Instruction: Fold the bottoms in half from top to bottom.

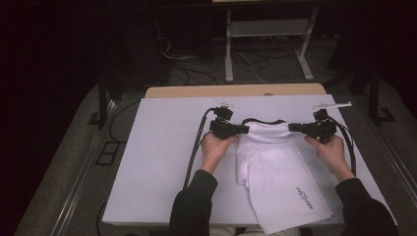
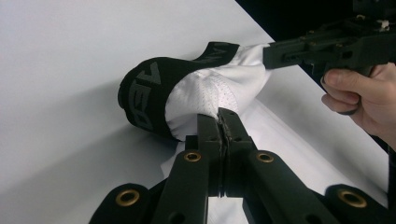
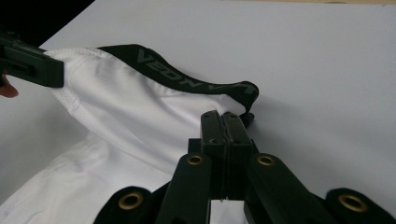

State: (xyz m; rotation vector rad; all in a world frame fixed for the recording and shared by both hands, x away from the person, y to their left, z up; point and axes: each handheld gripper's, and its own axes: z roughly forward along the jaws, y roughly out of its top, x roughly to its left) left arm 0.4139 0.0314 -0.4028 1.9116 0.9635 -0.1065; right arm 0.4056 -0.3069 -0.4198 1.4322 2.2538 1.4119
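The white shorts point(image 1: 275, 172) lie in the middle of the white table point(image 1: 157, 162), reaching down to the bottom edge. The left tongs point(image 1: 244, 129) pinch the left end of the black waistband point(image 1: 263, 121). The right tongs point(image 1: 291, 127) pinch its right end.

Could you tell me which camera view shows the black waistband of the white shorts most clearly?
The right gripper view: the waistband runs across it with its lettering in sight. The left gripper view shows it curled at one end; the high view shows a thin dark strip.
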